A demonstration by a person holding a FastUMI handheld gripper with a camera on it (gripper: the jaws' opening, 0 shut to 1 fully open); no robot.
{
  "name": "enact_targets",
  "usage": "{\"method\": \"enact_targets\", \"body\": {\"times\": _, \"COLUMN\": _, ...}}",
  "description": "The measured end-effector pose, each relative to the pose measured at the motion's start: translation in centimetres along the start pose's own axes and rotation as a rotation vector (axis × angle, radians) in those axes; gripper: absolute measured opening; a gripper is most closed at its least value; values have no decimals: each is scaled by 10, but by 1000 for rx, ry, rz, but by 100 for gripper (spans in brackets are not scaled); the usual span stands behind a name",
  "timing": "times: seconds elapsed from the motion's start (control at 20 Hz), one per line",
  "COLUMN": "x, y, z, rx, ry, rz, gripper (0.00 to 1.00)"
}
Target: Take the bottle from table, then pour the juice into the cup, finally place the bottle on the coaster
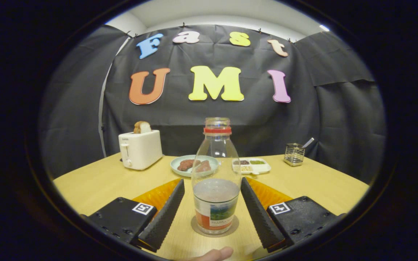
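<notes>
Clear plastic bottle stands upright on the round coaster, right between my fingers. I see the gripper spread wide, both pads clear of the bottle, nothing held. Wooden table underneath.

Bright even overhead light, sharp centre, strong fisheye bend at edges, soft shadows

Bottle: stands upright on the coaster, near the front edge of the table, between the two fingers, which stand apart from it.
Gripper: spread wide, one finger on each side of the bottle.
Plate: behind the bottle, toward the back edge.
Toaster: left of the plate, bread in its top.
Tray: right of the plate.
Wire basket: right of the tray, near the back edge.
</notes>
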State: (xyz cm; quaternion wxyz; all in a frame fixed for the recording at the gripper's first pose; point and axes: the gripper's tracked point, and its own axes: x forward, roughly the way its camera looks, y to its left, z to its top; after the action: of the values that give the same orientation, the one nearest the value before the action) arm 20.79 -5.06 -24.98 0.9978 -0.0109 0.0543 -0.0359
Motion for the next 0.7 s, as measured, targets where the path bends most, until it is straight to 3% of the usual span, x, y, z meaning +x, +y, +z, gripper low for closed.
{"method": "enact_targets", "body": {"times": 0.7, "x": -99, "y": -17, "z": 115, "rx": -6, "ry": -106, "rz": -2, "gripper": 99}}
